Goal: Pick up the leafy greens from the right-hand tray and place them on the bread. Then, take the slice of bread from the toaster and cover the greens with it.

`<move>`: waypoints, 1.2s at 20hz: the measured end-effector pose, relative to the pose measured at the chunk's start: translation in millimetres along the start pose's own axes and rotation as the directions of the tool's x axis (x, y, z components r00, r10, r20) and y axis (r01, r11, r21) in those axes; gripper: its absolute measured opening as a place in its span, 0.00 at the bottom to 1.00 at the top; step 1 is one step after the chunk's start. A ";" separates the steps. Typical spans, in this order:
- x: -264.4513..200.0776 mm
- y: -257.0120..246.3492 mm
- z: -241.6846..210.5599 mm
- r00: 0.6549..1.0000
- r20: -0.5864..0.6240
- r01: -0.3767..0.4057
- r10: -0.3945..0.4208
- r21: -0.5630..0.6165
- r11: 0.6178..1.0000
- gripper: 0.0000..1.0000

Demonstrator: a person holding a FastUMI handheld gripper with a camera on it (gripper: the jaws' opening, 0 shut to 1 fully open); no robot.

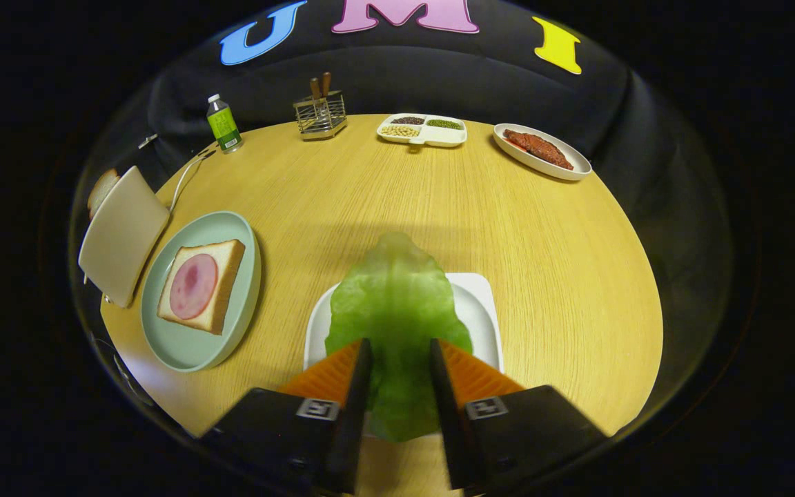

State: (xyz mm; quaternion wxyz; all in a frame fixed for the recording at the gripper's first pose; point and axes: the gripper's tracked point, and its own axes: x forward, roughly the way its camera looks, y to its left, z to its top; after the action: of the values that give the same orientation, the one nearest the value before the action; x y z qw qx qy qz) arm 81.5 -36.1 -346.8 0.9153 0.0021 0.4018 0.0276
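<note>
**A:** What's the surface like from the gripper view?

**B:** I see a round, pale wooden table [384, 200] against dark draped cloth. At its far side stand a small green-labelled plastic bottle [223, 124], a wire caddy [320, 116] with wooden handles, a white divided dish [424, 129] of beans and an oval white plate [542, 152] with a reddish slab of meat.

**A:** And the task's things?

**B:** The gripper [401, 359] has its fingers narrowed on the translucent green lettuce leaf [397, 304], which stands between them over the square white tray [480, 304]. To the left, the bread slice topped with a pink ham round [202, 286] lies on a pale green round plate [190, 345]. Beyond that plate, the cream toaster [123, 235] has a bread slice [101, 190] poking out.

**A:** Anything unclear?

**B:** The leaf hides much of the tray, and I can't tell whether the leaf touches it.
</note>
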 end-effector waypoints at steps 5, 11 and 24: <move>-0.3 -0.8 0.6 1.000 0.006 -0.023 0.023 -0.018 1.000 0.09; -14.0 4.6 9.0 1.000 0.008 -0.028 0.028 -0.014 0.999 0.05; -101.5 74.4 72.5 0.989 0.130 -0.061 0.068 -0.052 0.997 0.05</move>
State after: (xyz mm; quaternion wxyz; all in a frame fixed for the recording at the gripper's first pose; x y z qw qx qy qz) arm 62.7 34.2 -221.1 0.9383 -0.0051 0.3394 0.0667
